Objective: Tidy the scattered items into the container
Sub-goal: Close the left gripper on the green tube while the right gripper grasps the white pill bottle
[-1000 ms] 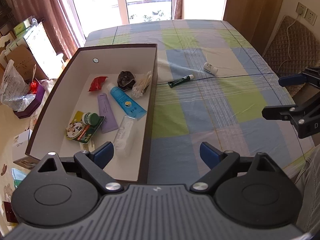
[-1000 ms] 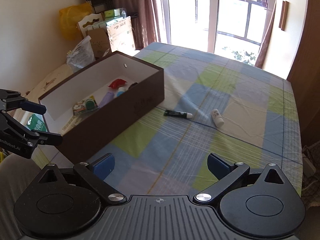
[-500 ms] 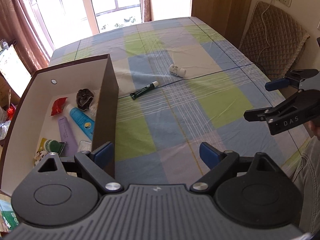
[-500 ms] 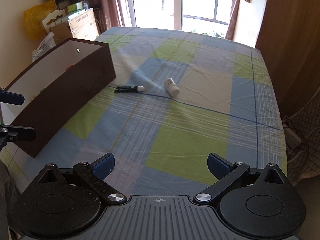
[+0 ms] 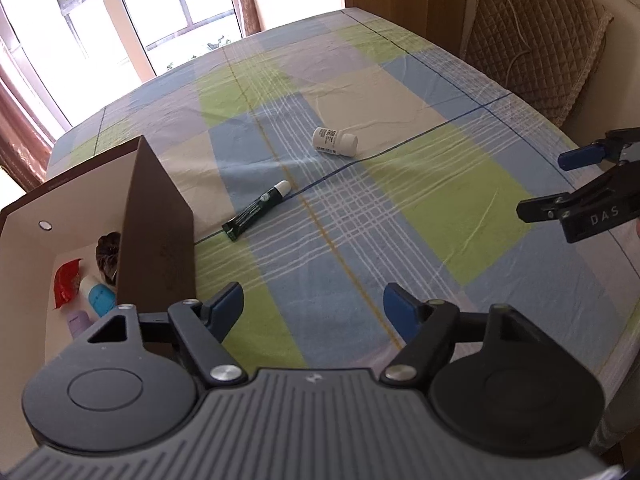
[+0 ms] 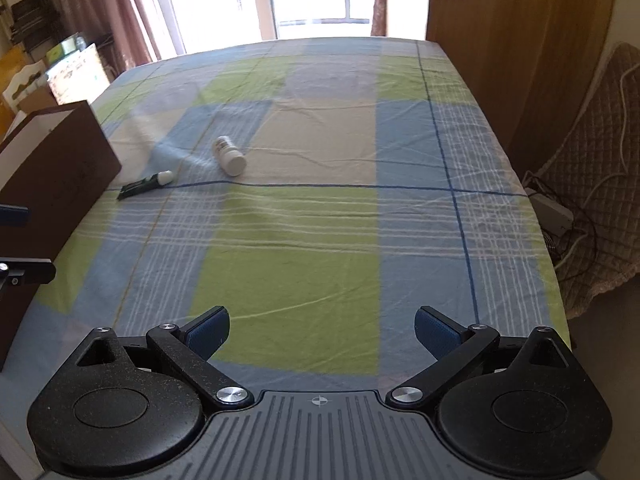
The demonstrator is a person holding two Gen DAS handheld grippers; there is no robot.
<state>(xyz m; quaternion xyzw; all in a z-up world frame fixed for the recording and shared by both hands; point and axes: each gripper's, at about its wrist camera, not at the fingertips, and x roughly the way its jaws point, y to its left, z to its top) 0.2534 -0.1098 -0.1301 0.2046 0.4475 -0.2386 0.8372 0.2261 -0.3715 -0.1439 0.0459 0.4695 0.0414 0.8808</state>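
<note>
Left wrist view: brown cardboard box with pale lining [image 5: 160, 216] holds several small items, among them a red packet [image 5: 66, 282] and a blue-and-white tube [image 5: 96, 294]. On the checked tablecloth [image 5: 420, 200], outside the box: a dark green tube with white cap [image 5: 258, 210] near its wall, a white pill bottle [image 5: 334, 141] on its side further off. Left gripper [image 5: 312, 310] and right gripper [image 6: 322, 330] both spread wide, empty. Judgement: partly tidied, two items left.

Both wrist views look down across the checked tablecloth [image 5: 420, 208], sharing its middle.
</note>
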